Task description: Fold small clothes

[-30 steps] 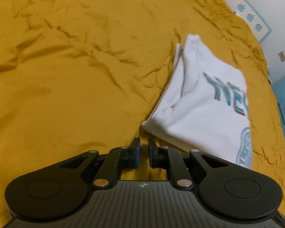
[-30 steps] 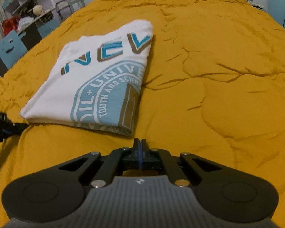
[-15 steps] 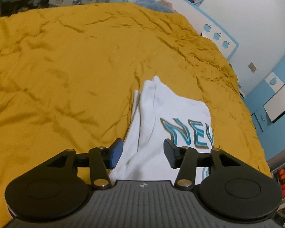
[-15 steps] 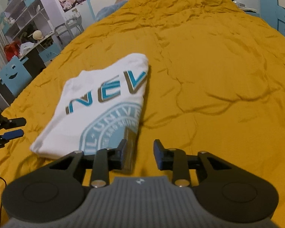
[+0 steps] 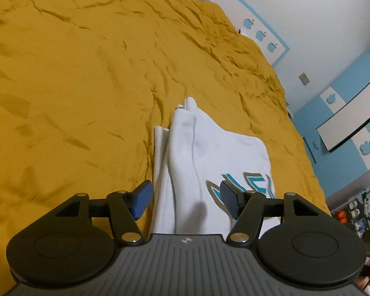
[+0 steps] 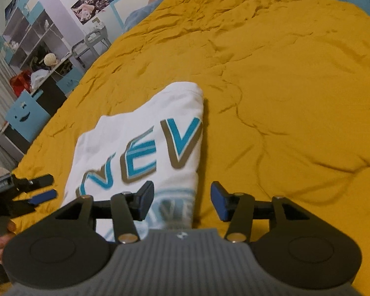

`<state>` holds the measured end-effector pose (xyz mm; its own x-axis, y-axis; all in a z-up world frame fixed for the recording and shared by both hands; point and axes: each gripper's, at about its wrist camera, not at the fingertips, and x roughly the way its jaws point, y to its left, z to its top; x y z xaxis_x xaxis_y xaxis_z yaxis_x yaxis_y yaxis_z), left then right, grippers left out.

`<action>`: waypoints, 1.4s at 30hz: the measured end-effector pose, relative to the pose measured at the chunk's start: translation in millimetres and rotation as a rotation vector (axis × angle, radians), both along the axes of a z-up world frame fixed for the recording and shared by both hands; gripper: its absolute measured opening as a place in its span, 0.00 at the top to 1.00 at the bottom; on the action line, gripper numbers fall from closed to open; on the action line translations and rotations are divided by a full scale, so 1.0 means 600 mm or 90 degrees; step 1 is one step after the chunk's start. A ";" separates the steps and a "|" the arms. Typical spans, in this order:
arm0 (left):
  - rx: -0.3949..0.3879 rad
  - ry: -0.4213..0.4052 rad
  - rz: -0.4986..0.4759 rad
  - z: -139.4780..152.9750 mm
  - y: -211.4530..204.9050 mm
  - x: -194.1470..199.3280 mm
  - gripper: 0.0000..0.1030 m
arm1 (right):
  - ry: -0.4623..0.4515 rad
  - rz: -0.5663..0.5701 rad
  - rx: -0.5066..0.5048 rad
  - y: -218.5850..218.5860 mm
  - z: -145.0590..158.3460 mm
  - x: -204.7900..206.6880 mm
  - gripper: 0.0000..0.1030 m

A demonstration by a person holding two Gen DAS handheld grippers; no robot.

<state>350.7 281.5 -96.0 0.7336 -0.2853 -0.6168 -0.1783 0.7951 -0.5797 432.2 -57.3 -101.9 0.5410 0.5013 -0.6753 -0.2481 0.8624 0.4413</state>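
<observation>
A white T-shirt with blue and tan lettering (image 6: 145,138) lies folded into a rectangle on the mustard-yellow bedspread (image 6: 283,86). In the left wrist view the shirt (image 5: 204,157) lies just ahead, its folded layers showing along the left edge. My left gripper (image 5: 183,198) is open and empty above the shirt's near end. My right gripper (image 6: 181,202) is open and empty above the shirt's near right corner. The left gripper also shows at the left edge of the right wrist view (image 6: 40,188).
The wrinkled bedspread (image 5: 86,74) fills most of both views. Shelves (image 6: 29,32), a desk and a blue box (image 6: 24,113) stand past the bed's left side. A white wall and blue cabinets (image 5: 345,113) stand past its right side.
Both grippers have opened wide, from nearly shut a second ago. Both have lifted and moved over the near end of the folded shirt. The shirt has stayed in place.
</observation>
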 end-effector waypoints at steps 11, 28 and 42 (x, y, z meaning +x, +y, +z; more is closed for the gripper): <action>-0.115 -0.013 -0.037 -0.087 0.042 0.089 0.47 | 0.063 -0.025 0.113 0.008 -0.077 0.114 0.54; -0.132 -0.001 -0.025 -0.098 0.033 0.133 0.70 | 0.116 -0.064 0.235 0.026 -0.122 0.193 0.89; 0.006 -0.150 0.017 0.124 -0.045 -0.024 0.78 | -0.072 0.020 0.215 0.029 0.105 0.064 0.92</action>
<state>336.0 254.3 -21.9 0.8651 -0.2588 -0.4297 -0.0601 0.7970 -0.6010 470.6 -40.1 -38.8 0.5839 0.7033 -0.4055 -0.3360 0.6641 0.6678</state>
